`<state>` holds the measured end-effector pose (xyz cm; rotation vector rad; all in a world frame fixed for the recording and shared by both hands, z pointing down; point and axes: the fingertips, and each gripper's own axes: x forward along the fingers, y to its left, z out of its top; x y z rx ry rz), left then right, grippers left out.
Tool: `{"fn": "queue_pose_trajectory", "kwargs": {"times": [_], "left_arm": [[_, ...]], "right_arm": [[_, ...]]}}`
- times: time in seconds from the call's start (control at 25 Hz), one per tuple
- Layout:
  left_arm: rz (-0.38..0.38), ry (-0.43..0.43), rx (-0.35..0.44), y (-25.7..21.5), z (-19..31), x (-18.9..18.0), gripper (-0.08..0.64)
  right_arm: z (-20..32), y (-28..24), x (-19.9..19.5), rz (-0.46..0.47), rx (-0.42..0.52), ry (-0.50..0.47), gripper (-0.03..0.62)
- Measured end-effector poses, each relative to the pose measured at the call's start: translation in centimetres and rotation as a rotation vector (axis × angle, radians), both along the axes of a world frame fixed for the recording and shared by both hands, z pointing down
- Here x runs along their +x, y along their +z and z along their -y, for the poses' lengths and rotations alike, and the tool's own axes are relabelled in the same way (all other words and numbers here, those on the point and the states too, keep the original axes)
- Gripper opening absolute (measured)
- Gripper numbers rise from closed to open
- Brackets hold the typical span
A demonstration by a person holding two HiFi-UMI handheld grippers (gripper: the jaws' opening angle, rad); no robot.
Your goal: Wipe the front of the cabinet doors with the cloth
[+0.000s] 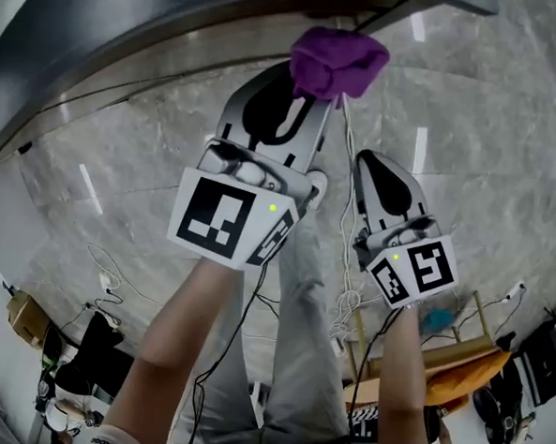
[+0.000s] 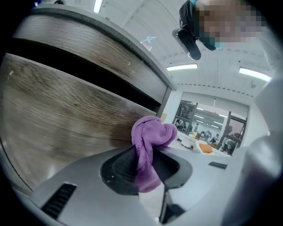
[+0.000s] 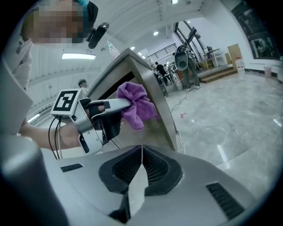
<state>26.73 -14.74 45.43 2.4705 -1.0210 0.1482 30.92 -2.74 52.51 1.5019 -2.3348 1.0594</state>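
Bright ceiling strips glare on glossy floor; fisheye edges warp; corners dark.

Left hand-held gripper clamps cloth; right hand-held gripper closed.

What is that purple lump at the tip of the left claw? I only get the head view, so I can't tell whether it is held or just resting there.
Observer: It is held. In the left gripper view the left claw is shut on a purple cloth, which is pinched between its jaws.
Operator: What is it pointing at?
Observer: A wood-grain cabinet door. The cloth's bunched end is near the door's right edge, but I cannot tell whether it touches.
Operator: And the other claw?
Observer: The right gripper view shows the right claw with its jaws together and nothing between them.
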Motion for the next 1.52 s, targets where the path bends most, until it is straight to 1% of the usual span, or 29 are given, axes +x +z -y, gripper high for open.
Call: {"fn": "queue_pose_trajectory", "kwargs": {"times": [0.12,0.28,0.36,0.52,0.64,0.72,0.84,1.0,1.12,1.24,1.36,1.44,1.52], "left_arm": [[-0.007,-0.051,0.013,-0.3,1.2,-2.5,0.084],[-0.014,-0.062,0.025,0.0,0.7,-1.7,0.084],[-0.022,-0.054,0.027,0.0,0.9,-2.4,0.084],[-0.009,-0.042,0.048,-1.3,1.4,-5.1,0.084],[0.003,-0.058,0.067,-2.2,1.3,-7.6,0.086],[0.008,-0.087,0.084,-2.9,1.4,-10.2,0.086],[0.007,-0.139,0.082,-3.2,1.5,-15.2,0.086],[0.053,-0.19,0.089,-3.1,1.5,-21.8,0.086],[0.08,-0.246,0.101,-3.3,1.6,-25.4,0.086],[0.088,-0.345,0.102,-2.8,1.8,-28.0,0.086],[0.091,-0.439,0.09,-2.2,1.3,-29.4,0.086],[0.093,-0.459,0.09,-2.0,0.8,-29.1,0.086],[0.102,-0.458,0.098,-1.9,0.3,-27.8,0.086]], "right_arm": [[0.5,0.6,-1.6,-0.001,-0.003,-0.003,0.029],[1.0,1.5,-0.5,-0.001,0.005,0.031,0.029],[1.7,1.4,-0.7,0.0,0.012,0.051,0.029],[3.0,-0.2,-2.2,-0.01,0.044,0.049,0.029],[3.0,-1.1,-3.1,-0.016,0.053,0.052,0.029],[3.1,-1.6,-4.4,-0.019,0.06,0.044,0.029],[2.9,-1.9,-7.8,-0.022,0.065,0.008,0.029],[2.3,-2.7,-12.7,-0.01,0.075,-0.043,0.029],[2.3,-3.5,-15.1,0.018,0.089,-0.066,0.029],[2.0,-3.1,-15.8,0.046,0.087,-0.091,0.029],[0.9,-1.8,-15.1,0.062,0.063,-0.104,0.029],[0.5,-1.1,-14.2,0.069,0.05,-0.108,0.029],[0.4,-0.7,-13.0,0.071,0.047,-0.119,0.029]]}}
